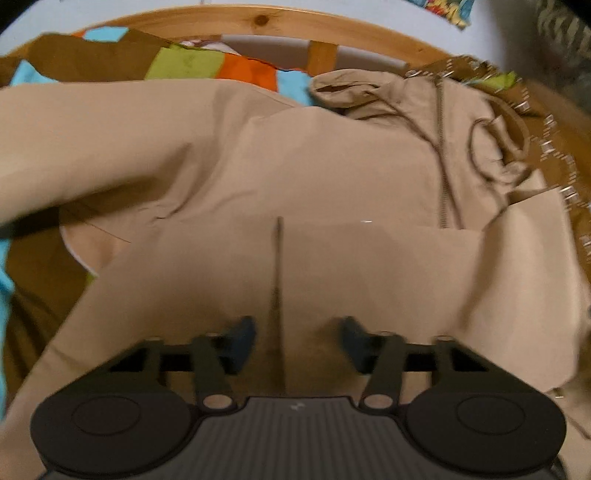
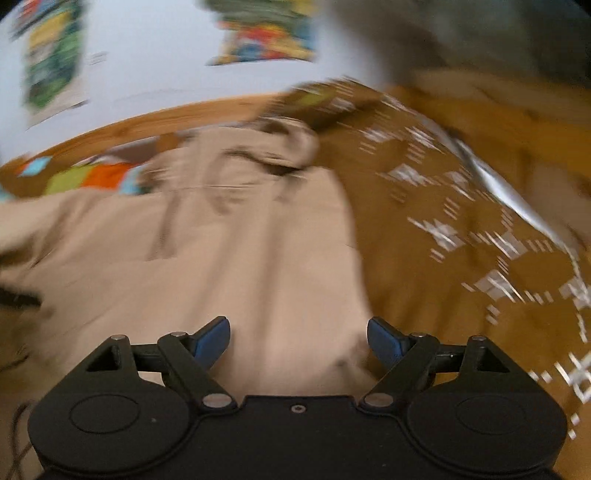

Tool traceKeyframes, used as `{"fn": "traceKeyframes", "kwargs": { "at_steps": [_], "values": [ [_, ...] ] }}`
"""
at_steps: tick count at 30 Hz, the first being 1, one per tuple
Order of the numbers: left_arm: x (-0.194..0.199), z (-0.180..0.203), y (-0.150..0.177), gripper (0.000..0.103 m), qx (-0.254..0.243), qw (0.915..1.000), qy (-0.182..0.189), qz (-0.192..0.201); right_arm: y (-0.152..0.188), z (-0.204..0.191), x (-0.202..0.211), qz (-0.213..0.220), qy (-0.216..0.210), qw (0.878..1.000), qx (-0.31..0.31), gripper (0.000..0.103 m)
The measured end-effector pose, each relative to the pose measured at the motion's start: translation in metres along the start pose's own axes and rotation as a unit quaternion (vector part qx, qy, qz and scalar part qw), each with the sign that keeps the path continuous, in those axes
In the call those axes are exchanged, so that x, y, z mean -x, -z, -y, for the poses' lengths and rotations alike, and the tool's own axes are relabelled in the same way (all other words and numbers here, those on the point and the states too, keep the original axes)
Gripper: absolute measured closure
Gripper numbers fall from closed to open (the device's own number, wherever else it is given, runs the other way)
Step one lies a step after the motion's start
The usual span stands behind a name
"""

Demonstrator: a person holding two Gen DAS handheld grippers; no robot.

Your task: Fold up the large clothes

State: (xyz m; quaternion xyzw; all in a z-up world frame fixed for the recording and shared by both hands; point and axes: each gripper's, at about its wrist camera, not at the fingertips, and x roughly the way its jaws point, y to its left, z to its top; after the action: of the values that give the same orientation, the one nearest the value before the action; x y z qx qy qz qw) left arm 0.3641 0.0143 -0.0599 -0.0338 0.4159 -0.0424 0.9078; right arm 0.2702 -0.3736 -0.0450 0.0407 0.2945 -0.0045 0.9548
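The beige zip-up hooded sweatshirt (image 1: 295, 166) lies spread on the brown patterned bedspread (image 2: 461, 221), apparently barely folded, hood far right, while left gripper (image 1: 297, 332) and right gripper (image 2: 298, 338) hover above it, jaws apart, holding nothing.

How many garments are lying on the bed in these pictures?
1. A beige zip-up hoodie is spread over the patterned bedspread, its hood toward the wooden bed frame. Other clothes may lie outside both views.
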Motion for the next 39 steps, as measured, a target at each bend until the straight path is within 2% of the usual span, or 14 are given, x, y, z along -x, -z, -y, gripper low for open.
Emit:
{"fn": "traceKeyframes", "kwargs": {
  "at_steps": [1,3,4,11,13,15,17,21,29,31,32,34,35,39],
  "values": [
    [0.002,0.0,0.002,0.071,-0.002,0.9999,-0.009,0.01,0.001,0.007,-0.002,-0.004,0.004,1.0,-0.015,0.02],
    [0.007,-0.003,0.008,0.095,-0.002,0.9994,-0.015,0.032,0.002,0.014,-0.005,-0.007,0.016,0.999,-0.031,0.023],
    [0.01,-0.005,0.01,0.1,-0.005,0.999,-0.021,0.039,0.004,0.015,-0.004,-0.007,0.02,0.999,-0.033,0.024],
    [0.024,-0.02,0.017,0.103,0.017,0.9974,0.039,0.058,-0.002,0.008,-0.02,-0.001,0.017,1.0,-0.006,0.024],
    [0.018,-0.022,0.013,0.096,0.022,0.9975,0.057,0.034,-0.004,0.008,-0.024,0.0,0.016,1.0,-0.01,0.024],
    [0.011,-0.026,0.011,0.074,0.039,0.9961,0.078,0.014,-0.004,0.008,-0.025,-0.001,0.014,1.0,-0.023,0.024],
    [0.007,-0.031,0.008,0.067,0.058,0.9934,0.099,0.004,-0.002,0.007,-0.026,-0.004,0.01,0.999,-0.03,0.024],
    [0.013,-0.046,0.006,0.055,0.106,0.9855,0.132,0.016,0.003,0.004,-0.025,-0.009,0.007,1.0,-0.024,0.024],
    [0.021,-0.055,0.008,0.045,0.12,0.9702,0.208,0.03,0.006,0.008,-0.025,-0.014,0.01,1.0,-0.019,0.024],
    [0.022,-0.048,0.005,0.04,0.096,0.977,0.187,0.037,0.004,0.008,-0.026,-0.014,0.012,1.0,-0.013,0.024],
    [0.018,-0.042,0.004,0.043,0.082,0.9826,0.165,0.025,0.003,0.007,-0.027,-0.013,0.014,1.0,-0.01,0.024],
    [0.005,-0.033,0.002,0.072,0.061,0.9881,0.141,-0.005,-0.002,0.006,-0.027,-0.007,0.015,1.0,-0.005,0.024],
    [0.001,-0.028,0.002,0.093,0.052,0.992,0.115,-0.012,-0.005,0.006,-0.027,-0.003,0.015,1.0,0.001,0.024],
    [0.005,-0.016,0.009,0.102,0.019,0.9975,0.068,0.006,-0.021,0.003,-0.038,0.009,0.013,0.999,0.035,0.025]
  ]
}}
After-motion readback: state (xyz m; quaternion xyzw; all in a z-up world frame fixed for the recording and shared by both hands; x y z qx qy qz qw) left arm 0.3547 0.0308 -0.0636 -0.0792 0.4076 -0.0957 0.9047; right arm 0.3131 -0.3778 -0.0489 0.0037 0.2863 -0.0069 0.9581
